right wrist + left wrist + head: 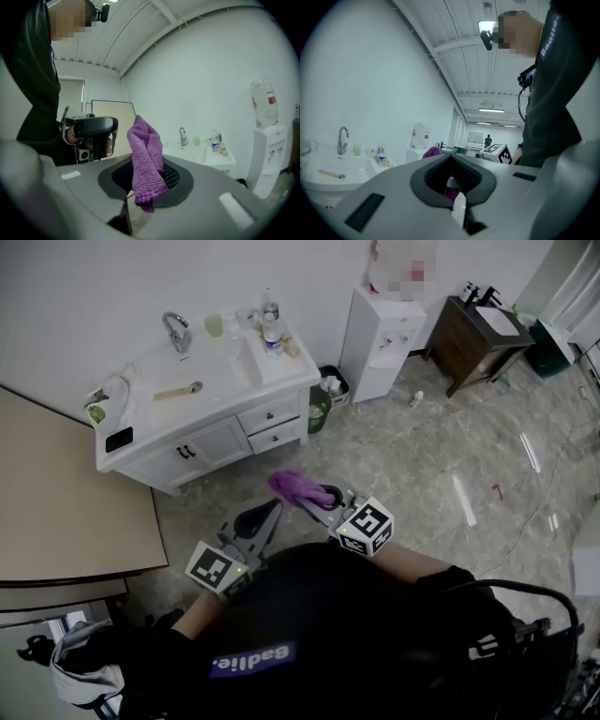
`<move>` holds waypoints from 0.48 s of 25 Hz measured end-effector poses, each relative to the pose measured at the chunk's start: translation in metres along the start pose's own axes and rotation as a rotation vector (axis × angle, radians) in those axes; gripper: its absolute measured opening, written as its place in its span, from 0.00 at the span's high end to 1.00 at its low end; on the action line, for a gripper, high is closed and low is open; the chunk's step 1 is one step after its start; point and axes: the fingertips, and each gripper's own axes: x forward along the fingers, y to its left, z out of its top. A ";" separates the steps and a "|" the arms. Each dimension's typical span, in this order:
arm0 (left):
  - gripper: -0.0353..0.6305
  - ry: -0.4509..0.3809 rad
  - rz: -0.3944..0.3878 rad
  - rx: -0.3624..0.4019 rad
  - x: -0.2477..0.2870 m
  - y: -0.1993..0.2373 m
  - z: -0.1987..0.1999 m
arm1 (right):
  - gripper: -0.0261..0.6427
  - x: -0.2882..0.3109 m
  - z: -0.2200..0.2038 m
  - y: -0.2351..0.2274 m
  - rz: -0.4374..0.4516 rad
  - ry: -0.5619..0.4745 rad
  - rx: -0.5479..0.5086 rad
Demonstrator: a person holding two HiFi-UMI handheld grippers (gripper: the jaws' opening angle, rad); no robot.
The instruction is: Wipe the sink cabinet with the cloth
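**Purple cloth held short of the white sink cabinet**

A bright room with a pale marbled floor (450, 456) and plain white walls.

Nearest the person, in front of the white sink cabinet (211, 442) and well apart from it, two grippers are held low at the body. Both point toward the cabinet, and each carries one marker cube.

The left gripper (272, 510) (452, 180) has its jaws together on nothing. The right gripper (323, 495) (140, 187) sits just beside it, jaws pinched on the single fuzzy purple cloth (295, 486) (145, 159). The cloth stands up in a folded hump above the jaws.

On the cabinet's front are two drawers (269, 415). On its countertop are one chrome tap (175, 331), one pale green cup (215, 325) and two clear plastic bottles (271, 334).

Beyond the cabinet's right end stands one white water dispenser (382, 338). Farther off is one dark wooden vanity (473, 334).
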 end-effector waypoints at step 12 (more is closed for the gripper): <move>0.95 0.024 0.005 -0.011 0.006 0.004 -0.011 | 0.85 -0.003 -0.002 0.003 0.013 0.007 -0.008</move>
